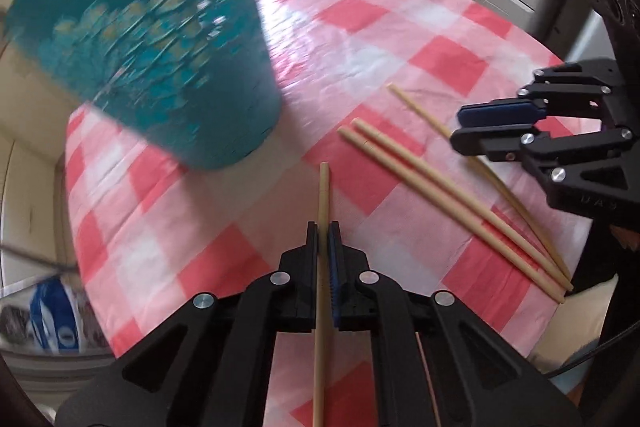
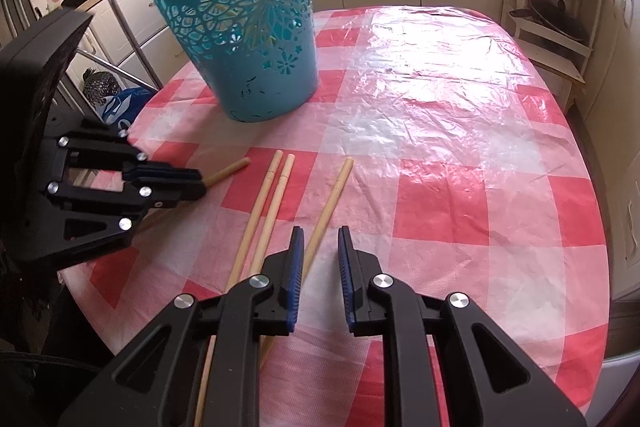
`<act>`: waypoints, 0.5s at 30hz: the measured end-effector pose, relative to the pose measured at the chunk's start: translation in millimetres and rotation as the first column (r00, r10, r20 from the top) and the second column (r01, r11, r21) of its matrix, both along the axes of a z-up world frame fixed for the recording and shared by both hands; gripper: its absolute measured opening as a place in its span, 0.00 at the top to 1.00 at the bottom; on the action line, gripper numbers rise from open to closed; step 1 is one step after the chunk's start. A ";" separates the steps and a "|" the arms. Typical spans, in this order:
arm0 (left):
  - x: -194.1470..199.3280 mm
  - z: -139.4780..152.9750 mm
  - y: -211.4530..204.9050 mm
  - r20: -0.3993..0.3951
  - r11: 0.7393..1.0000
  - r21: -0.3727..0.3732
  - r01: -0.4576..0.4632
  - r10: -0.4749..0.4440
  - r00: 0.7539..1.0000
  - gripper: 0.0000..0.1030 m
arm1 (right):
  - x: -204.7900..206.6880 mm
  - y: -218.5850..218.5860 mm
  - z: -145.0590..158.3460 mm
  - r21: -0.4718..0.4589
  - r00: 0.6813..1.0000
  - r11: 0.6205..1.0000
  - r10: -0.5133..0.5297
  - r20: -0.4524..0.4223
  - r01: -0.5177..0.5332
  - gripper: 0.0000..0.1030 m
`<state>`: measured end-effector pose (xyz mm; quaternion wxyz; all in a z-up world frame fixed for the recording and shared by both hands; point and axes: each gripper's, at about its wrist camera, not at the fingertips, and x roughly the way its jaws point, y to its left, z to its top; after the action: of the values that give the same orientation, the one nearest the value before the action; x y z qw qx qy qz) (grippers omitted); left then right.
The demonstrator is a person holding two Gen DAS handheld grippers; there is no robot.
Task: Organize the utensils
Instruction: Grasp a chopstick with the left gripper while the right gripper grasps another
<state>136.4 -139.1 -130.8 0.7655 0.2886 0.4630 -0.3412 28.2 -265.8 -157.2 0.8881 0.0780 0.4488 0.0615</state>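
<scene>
A chopstick (image 1: 323, 211) is pinched in the left gripper (image 1: 323, 227), jaws shut on it; its long axis runs along the fingers, blunt end fwd toward the teal basket (image 1: 160, 39), which stands just ahead & left on the checked tablecloth (image 1: 400, 39). The right gripper (image 2: 318, 233) is held narrow but not clamped: one chopstick on the cloth (image 2: 328, 207) is seen btwn its jaws, no pad contact. Two more chopsticks (image 2: 266, 203) lie just left of it, roughly parallel. Judged: left is nearer the basket, so the drop-in turns on tipping that stick upright over the rim.
</scene>
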 end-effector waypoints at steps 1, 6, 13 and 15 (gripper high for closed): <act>-1.7 -0.4 2.4 -0.007 0.999 -0.020 -0.031 0.031 0.999 0.92 | 0.7 -1.8 -0.2 0.012 1.000 1.000 -0.009 -0.002 0.009 0.83; -4.5 -1.6 3.0 0.023 0.988 -0.061 -0.142 0.144 0.989 0.68 | 4.5 -3.5 -0.1 0.020 0.999 0.999 -0.042 -0.002 0.042 0.83; -4.6 -3.0 -4.0 0.002 0.985 -0.072 -0.154 0.155 0.988 0.93 | 12.6 19.8 1.1 -0.138 1.000 0.990 0.001 -0.002 -0.001 0.91; -4.1 -2.6 -3.4 -0.002 0.986 -0.071 -0.154 0.154 0.988 0.92 | 12.3 22.5 1.1 -0.158 1.000 0.987 0.019 -0.005 -0.019 0.91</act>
<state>132.3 -142.6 -133.3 0.8002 0.2254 0.4702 -0.2965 40.5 -243.3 -156.0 0.8902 0.0030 0.4543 0.0341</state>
